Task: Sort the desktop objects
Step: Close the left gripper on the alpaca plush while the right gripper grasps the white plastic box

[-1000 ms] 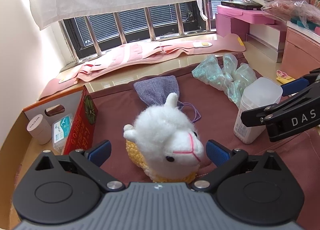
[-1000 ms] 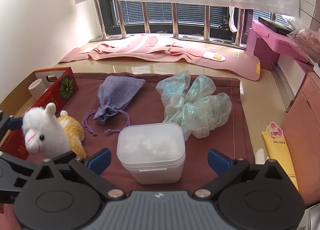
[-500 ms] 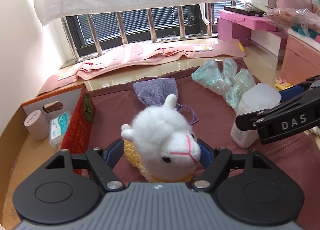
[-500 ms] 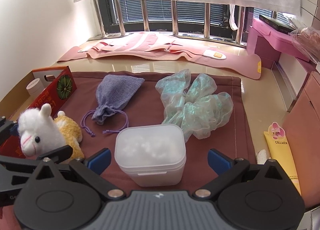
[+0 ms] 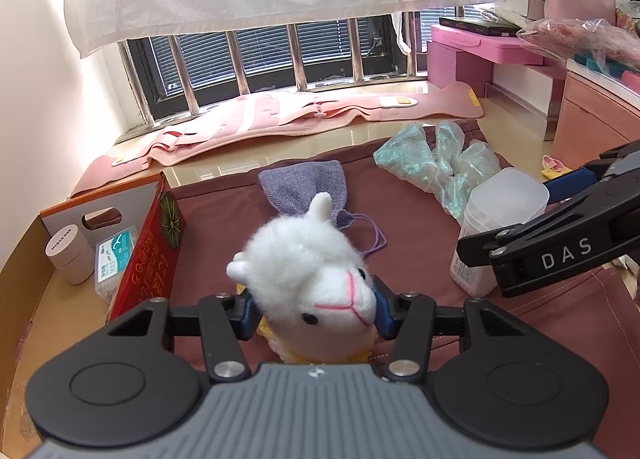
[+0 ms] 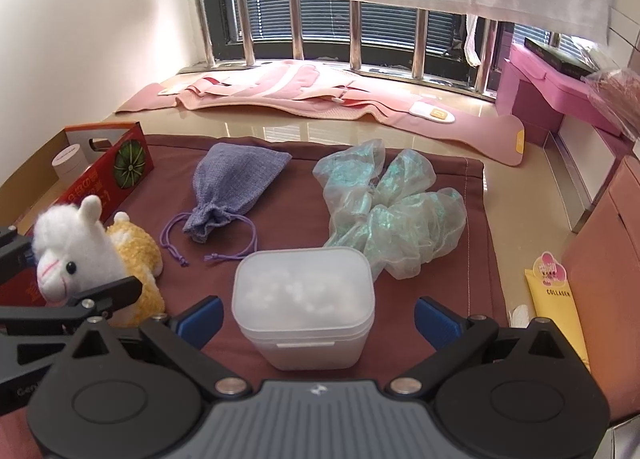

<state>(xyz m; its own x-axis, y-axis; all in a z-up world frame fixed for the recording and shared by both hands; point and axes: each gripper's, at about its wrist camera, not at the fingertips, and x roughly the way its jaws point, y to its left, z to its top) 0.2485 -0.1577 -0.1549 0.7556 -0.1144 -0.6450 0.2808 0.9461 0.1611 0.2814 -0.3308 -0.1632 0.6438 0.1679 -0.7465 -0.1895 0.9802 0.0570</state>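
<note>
Item one, left gripper (image 5: 312, 313): jaws closing on the alpaca plush (image 5: 308, 279); blue pads (image 5: 245, 315) already against both sides of the white head, fur bulging slightly, so the toy counted as grasped; plush seated on the maroon cloth (image 5: 420, 227) at its left edge, just beside the red box (image 5: 148, 259).

Handling note, as judgement: soft filling would give under pressure; best to finish the squeeze low on the head or neck, centred, before any lift; a grip too high on the fluff might slip off; lift straight up, clear of the red box.

Orientation: muzzle toward the camera and slightly to the right in the left wrist view; ears up; from the right wrist view the long axis ran from the white head back along the yellow body (image 6: 136, 255), away from the gripper, roughly level on the cloth.

Item two, right gripper (image 6: 316, 317): released, jaws wide either side of the frosted lidded tub (image 6: 303, 299), pads apart from it.

Beyond: purple drawstring pouch (image 6: 232, 187); iridescent green gauze (image 6: 392, 215), behind the tub; yellow tube (image 6: 556, 311) off the cloth at right.
</note>
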